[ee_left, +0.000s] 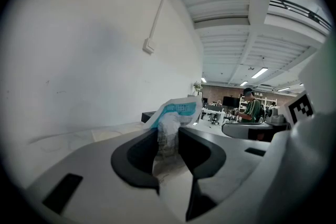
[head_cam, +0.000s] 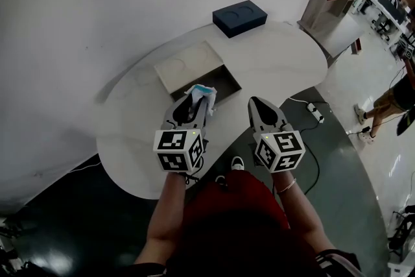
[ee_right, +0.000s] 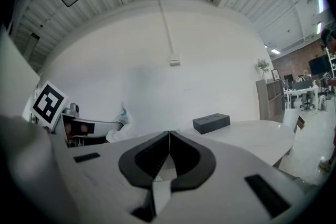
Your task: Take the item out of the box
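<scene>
Head view only: open box [head_cam: 224, 82]

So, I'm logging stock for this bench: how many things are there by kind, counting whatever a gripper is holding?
Boxes: 2, the open beige box and the dark blue box, both on the table.
Packets: 1, the white and teal packet, clamped in the left gripper.
Total: 3
</scene>
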The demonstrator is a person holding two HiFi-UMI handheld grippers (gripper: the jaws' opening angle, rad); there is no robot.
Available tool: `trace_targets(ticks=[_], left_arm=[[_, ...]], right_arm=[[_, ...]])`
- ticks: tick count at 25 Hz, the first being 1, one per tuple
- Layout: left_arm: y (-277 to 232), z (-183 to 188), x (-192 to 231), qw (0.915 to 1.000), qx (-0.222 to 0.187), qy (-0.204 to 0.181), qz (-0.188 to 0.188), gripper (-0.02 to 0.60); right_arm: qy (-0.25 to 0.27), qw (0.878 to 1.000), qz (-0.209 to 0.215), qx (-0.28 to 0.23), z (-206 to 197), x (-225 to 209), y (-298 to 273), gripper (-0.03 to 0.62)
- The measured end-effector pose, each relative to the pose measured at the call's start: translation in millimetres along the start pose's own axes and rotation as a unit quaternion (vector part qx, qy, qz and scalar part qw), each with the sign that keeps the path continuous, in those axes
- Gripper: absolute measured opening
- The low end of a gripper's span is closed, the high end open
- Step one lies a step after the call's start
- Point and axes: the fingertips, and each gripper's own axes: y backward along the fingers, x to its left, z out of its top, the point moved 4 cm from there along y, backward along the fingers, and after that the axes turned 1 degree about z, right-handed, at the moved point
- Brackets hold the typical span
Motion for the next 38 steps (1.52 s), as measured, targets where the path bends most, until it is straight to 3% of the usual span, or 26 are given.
trace_targets(ticks=[23,38], left_arm=[[35,-5,-7,0.9997,-0.019,-0.013,0.004,0.13],[33,-5,-5,0.9997,-0.018,-0.017,0.001,0.13]], right_arm=[[0.031,0.999,-0.001,-0.022,1,22,27,0.015],[0.022,0.999,-0.011,-0.021,-1,22,26,0.015]])
